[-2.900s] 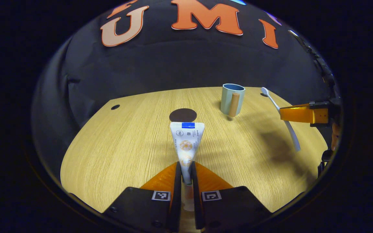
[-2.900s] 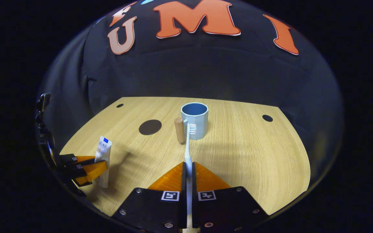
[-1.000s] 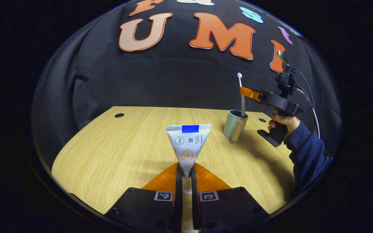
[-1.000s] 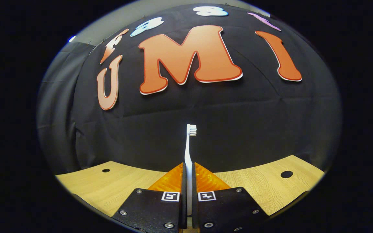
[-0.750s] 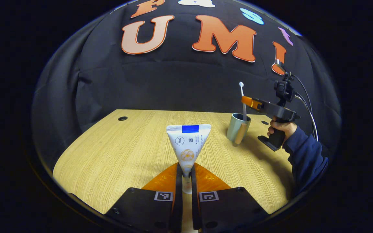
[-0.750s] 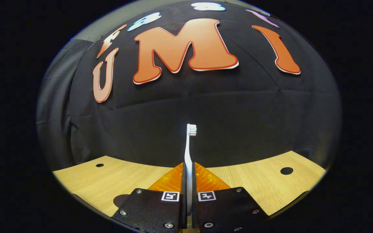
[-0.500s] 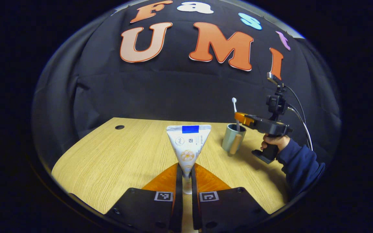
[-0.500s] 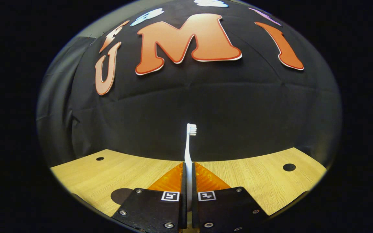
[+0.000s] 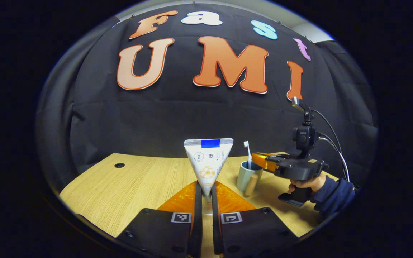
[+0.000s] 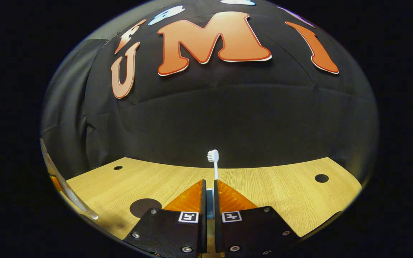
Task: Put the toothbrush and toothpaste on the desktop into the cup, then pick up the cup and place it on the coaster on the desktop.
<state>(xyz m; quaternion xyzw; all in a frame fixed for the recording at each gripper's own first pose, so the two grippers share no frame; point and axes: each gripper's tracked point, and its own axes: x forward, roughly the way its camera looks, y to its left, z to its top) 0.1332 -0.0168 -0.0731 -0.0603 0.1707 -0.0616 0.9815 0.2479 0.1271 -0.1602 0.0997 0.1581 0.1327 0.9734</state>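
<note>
My left gripper (image 9: 206, 186) is shut on the cap end of a white toothpaste tube (image 9: 209, 159), which stands upright above the wooden table (image 9: 138, 182). To its right the pale blue cup (image 9: 244, 177) with a wooden handle holds the white toothbrush (image 9: 247, 152), head up. The right gripper (image 9: 259, 158), held by a hand (image 9: 305, 183), hovers level over the cup's rim. In the right gripper view its fingers (image 10: 210, 183) stand slightly apart; the toothbrush (image 10: 213, 161) rises just beyond them, and the cup's blue inside (image 10: 209, 202) shows in the gap.
The dark round coaster (image 10: 145, 207) lies on the table to the left of the right gripper. The toothpaste tube (image 10: 72, 195) and the left gripper appear at that view's left edge. Small round holes (image 10: 321, 178) mark the table's far corners.
The right gripper lowered the toothbrush into the cup and let go; the brush sits lower and off-centre. The left gripper tilted up, still holding the toothpaste.
</note>
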